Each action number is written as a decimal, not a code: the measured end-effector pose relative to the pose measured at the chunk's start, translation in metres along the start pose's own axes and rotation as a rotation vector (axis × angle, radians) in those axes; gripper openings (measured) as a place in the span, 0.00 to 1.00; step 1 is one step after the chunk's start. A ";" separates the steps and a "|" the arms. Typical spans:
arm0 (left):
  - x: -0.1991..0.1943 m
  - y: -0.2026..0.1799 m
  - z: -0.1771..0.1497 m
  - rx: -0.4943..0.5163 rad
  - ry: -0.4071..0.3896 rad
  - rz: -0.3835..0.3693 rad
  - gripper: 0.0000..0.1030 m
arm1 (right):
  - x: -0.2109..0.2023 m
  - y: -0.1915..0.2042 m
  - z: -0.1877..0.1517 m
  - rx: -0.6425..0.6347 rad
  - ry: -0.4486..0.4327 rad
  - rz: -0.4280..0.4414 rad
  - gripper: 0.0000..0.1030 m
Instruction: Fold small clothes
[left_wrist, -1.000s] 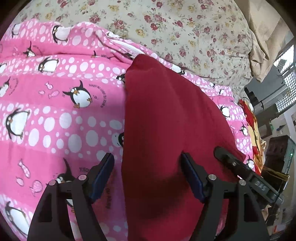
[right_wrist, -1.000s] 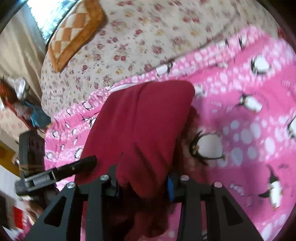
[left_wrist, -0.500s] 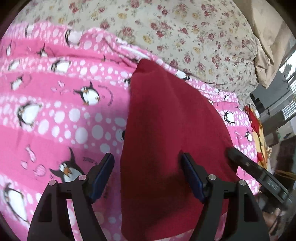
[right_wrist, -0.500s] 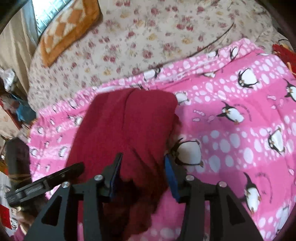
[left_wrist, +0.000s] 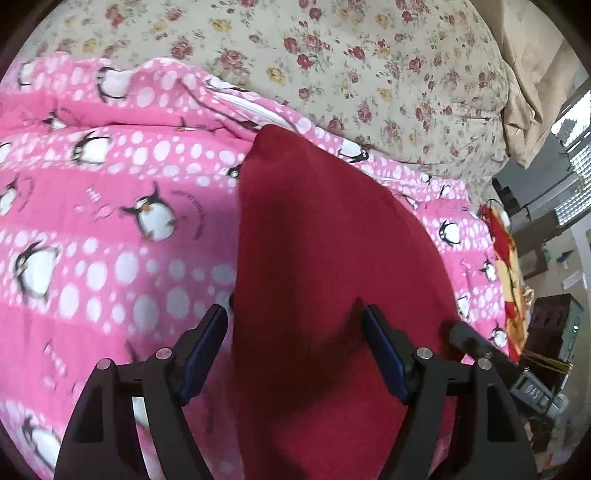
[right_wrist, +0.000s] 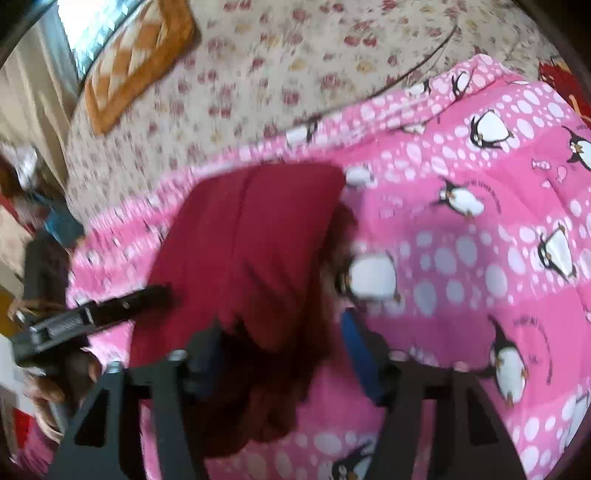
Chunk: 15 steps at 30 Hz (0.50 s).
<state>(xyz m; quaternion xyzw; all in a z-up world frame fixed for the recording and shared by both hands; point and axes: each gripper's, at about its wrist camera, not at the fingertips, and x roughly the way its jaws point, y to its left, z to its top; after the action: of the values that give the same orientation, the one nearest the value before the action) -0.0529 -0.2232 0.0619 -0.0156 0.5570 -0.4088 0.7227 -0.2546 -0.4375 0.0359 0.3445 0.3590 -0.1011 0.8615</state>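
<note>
A floral bedsheet (left_wrist: 369, 62) is covering the bed, with a pink penguin blanket (left_wrist: 92, 221) lying over it. The red garment (left_wrist: 325, 258) is resting folded on the blanket. Only the right view is showing an orange checked cushion (right_wrist: 136, 62) by the window. Left gripper (left_wrist: 295, 343) is hovering wide open over the garment's left edge; right gripper (right_wrist: 280, 350) is gaping open above its bunched near end.
</note>
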 end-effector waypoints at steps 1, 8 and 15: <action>0.007 0.001 0.004 0.002 0.021 -0.021 0.55 | 0.004 -0.004 0.005 0.011 -0.013 0.024 0.88; 0.050 0.016 0.007 -0.058 0.117 -0.127 0.71 | 0.058 -0.014 0.017 0.041 0.066 0.121 0.89; 0.028 -0.001 0.004 0.029 0.106 -0.091 0.34 | 0.062 0.015 0.017 -0.024 0.070 0.128 0.41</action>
<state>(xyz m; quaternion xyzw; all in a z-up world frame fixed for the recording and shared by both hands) -0.0485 -0.2425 0.0416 -0.0087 0.5871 -0.4494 0.6732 -0.1940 -0.4338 0.0095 0.3598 0.3672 -0.0293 0.8572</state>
